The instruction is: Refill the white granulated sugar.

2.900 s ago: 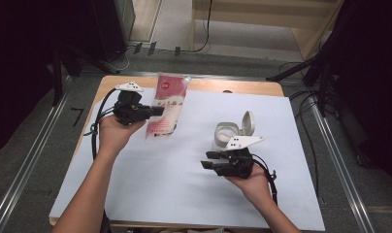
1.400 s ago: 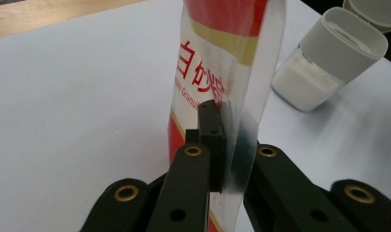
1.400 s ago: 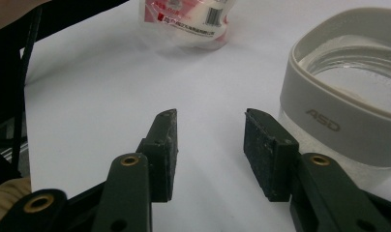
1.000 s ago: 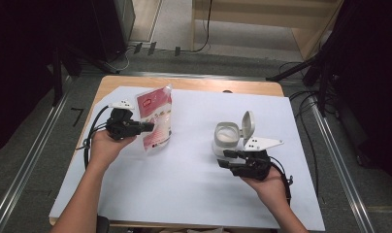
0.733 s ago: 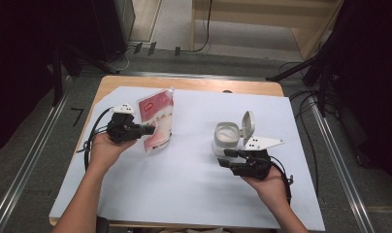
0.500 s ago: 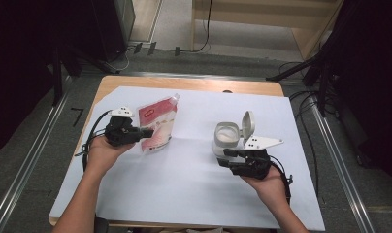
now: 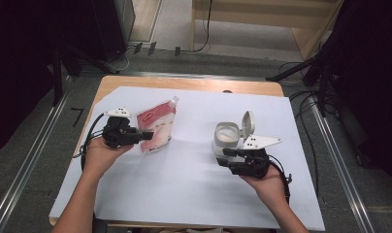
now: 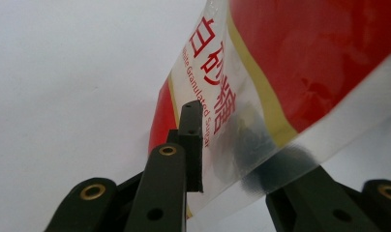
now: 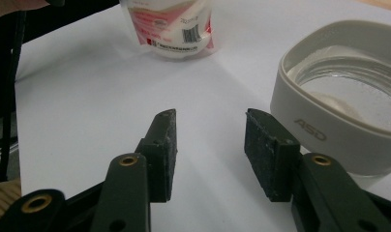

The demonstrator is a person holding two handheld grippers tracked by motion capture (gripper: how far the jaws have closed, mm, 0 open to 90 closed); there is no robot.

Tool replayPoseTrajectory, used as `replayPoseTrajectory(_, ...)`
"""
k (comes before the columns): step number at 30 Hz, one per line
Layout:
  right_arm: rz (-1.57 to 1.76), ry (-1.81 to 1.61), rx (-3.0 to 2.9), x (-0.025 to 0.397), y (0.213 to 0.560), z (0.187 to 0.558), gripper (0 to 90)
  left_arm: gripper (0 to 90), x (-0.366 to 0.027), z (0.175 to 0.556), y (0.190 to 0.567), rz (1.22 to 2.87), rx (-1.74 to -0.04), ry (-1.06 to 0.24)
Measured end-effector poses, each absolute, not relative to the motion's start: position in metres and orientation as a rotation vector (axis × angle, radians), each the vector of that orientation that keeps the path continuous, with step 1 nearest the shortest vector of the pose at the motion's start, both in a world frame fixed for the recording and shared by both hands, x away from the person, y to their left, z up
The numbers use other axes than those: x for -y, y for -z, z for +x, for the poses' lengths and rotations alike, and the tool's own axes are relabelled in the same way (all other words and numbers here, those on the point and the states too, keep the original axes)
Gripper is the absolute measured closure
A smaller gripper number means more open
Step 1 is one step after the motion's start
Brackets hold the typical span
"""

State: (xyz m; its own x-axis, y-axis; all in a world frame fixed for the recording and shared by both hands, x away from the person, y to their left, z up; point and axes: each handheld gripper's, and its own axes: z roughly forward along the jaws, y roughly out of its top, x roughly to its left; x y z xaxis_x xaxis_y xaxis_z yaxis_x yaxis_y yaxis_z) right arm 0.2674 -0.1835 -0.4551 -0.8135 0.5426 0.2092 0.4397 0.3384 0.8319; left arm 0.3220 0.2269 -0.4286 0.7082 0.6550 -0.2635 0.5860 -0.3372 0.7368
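Left gripper (image 7: 146,136): clamped on the near edge of the sugar pouch (image 7: 157,127), clear film pinched between the two black jaws, as seen in the left gripper view (image 8: 218,145). Pouch tilted, spout corner raised toward the far side, bottom end resting on the white sheet (image 7: 184,194). Long axis running from the near left up to the far right in the high view.

Right gripper (image 7: 222,156): jaws apart, nothing between them, confirmed in the right gripper view (image 9: 210,154). Positioned just beside the near wall of the white container (image 7: 226,138), not gripping it. Container upright, hinged lid (image 7: 247,124) flipped open and standing at the far right of the rim. Some white contents visible inside (image 9: 329,104).

Governing relation: pouch well apart from container, lying to its left across bare sheet. Container mouth open and facing up. Left hand nearer the pouch; right hand nearer the container. Probable next requirement: pouch carried rightward, spout brought above the mouth, container steadied from the near side.
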Motion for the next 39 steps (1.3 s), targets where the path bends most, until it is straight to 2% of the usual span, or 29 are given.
replayPoseTrajectory(12, 0.934, -1.500, -2.470, 0.185, 0.455, 0.269, 54.6, 63.4, -0.229, 0.315, 0.427, 2.032, -0.925, -0.155)
replayPoseTrajectory(20, 0.936, -1.497, -2.468, 0.187, 0.454, 0.269, 54.4, 61.3, -0.230, 0.312, 0.424, 2.039, -0.903, -0.177)
replayPoseTrajectory(22, 0.936, -1.493, -2.466, 0.187, 0.454, 0.269, 54.1, 56.0, -0.230, 0.311, 0.424, 2.040, -0.900, -0.182)
replayPoseTrajectory(26, 0.940, -1.487, -2.468, 0.187, 0.453, 0.270, 53.9, 52.9, -0.231, 0.308, 0.424, 2.063, -0.893, -0.188)
replayPoseTrajectory(39, 0.944, -1.480, -2.465, 0.192, 0.451, 0.272, 53.2, 49.9, -0.248, 0.297, 0.418, 2.061, -0.906, -0.183)
